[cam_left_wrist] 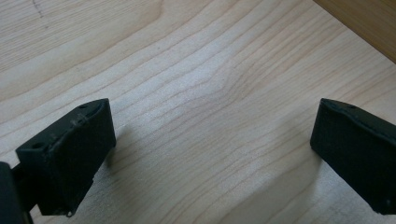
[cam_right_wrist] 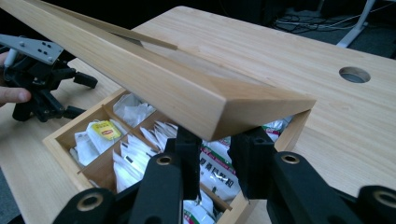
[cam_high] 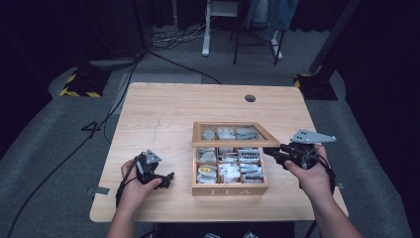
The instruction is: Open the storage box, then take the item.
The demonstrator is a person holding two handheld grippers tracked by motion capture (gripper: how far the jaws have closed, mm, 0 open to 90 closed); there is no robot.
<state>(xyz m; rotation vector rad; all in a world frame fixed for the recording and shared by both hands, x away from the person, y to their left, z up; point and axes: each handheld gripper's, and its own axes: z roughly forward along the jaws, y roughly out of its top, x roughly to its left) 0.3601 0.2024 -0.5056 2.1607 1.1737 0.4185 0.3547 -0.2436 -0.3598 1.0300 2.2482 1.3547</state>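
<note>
Bench [cam_high: 163,114], frame centre, carries the tea box [cam_high: 229,190], its glazed lid [cam_right_wrist: 187,95] half raised. Right hand-held gripper [cam_right_wrist: 212,163], jaws narrow, lifts the lid's corner; full opening remains. Left hand-held gripper [cam_high: 166,178], lower left, rests wide, empty.

place: likely lab/studio | cues: black curtains [cam_high: 44,29]; floor cables [cam_high: 173,37]; hazard-taped stand bases [cam_high: 81,82]
</note>
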